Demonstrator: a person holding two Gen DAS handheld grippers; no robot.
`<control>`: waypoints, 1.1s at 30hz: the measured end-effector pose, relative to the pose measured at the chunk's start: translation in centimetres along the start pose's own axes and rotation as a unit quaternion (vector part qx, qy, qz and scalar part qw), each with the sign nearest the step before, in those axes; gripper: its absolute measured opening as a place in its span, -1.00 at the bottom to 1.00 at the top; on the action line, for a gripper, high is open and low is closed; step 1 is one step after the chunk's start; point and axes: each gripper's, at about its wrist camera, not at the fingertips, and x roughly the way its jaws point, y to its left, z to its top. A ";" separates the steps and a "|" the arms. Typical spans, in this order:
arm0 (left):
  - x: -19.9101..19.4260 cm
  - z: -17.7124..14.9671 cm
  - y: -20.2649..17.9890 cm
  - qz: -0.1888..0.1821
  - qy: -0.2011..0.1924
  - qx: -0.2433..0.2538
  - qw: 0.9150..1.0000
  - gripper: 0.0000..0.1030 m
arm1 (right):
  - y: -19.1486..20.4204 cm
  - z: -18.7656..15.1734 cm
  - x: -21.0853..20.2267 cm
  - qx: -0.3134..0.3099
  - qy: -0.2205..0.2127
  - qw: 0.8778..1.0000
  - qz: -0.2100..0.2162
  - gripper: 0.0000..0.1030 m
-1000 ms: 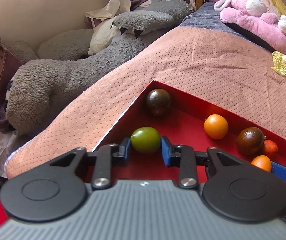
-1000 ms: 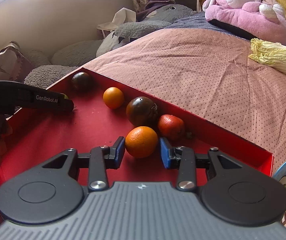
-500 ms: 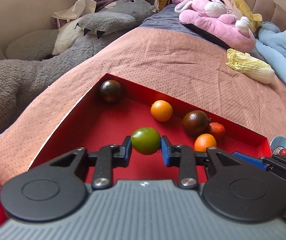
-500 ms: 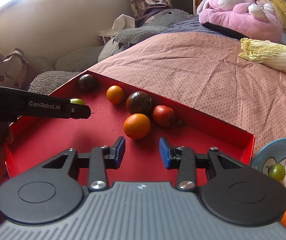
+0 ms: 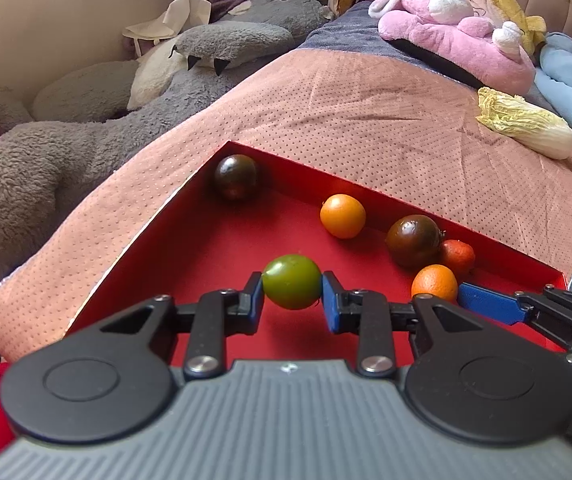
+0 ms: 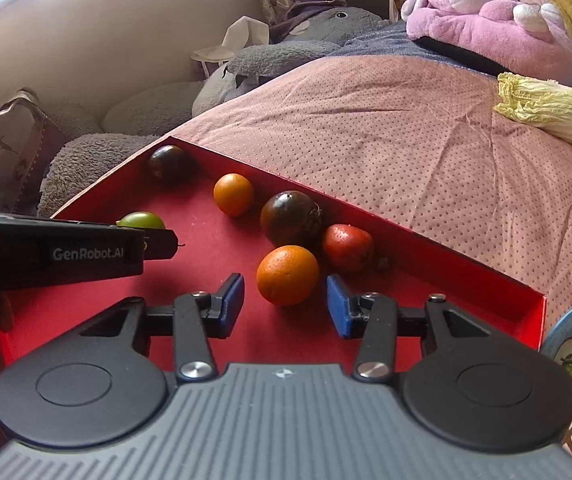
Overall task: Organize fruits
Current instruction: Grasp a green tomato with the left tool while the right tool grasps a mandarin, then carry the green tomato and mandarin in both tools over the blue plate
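Green tomato clamped between left gripper pads above red tray, right gripper spread wide just behind near orange, dark tomato and red fruit against far wall, bowl beside tray.

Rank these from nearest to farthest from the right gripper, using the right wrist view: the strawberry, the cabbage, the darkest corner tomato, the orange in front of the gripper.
1. Orange, just ahead of the right gripper.
2. Strawberry, right of it.
3. Corner tomato, tray's far left.
4. Cabbage, on the bed, far right.
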 end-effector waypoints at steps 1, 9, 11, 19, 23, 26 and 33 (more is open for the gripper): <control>0.1 0.0 0.1 0.000 0.001 -0.001 1.000 -0.34 | 0.0 0.0 0.2 -0.001 0.002 1.000 -0.003 -0.02; 0.1 0.0 -0.7 -0.012 0.002 0.010 1.000 -0.34 | -0.7 -0.6 -0.5 -0.003 0.001 1.000 0.003 -0.24; 0.1 0.0 -1.1 -0.016 0.000 0.015 1.000 -0.34 | -0.8 -0.9 -1.2 -0.005 0.000 1.000 0.000 -0.24; -0.3 0.2 -2.0 -0.027 -0.003 0.017 0.999 -0.34 | -2.0 -2.2 -3.2 0.001 0.003 1.000 -0.027 -0.22; -0.3 0.0 -2.7 -0.033 -0.004 0.029 0.999 -0.34 | -2.1 -1.9 -2.9 -0.001 0.000 0.999 -0.037 -0.22; -0.2 0.1 -2.9 -0.032 -0.005 0.034 0.999 -0.34 | -2.1 -1.6 -2.1 -0.007 0.009 0.999 -0.043 -0.22; 0.0 0.2 -3.4 -0.033 -0.003 0.040 0.999 -0.34 | -2.5 -1.8 -2.3 -0.005 0.018 0.999 -0.041 -0.23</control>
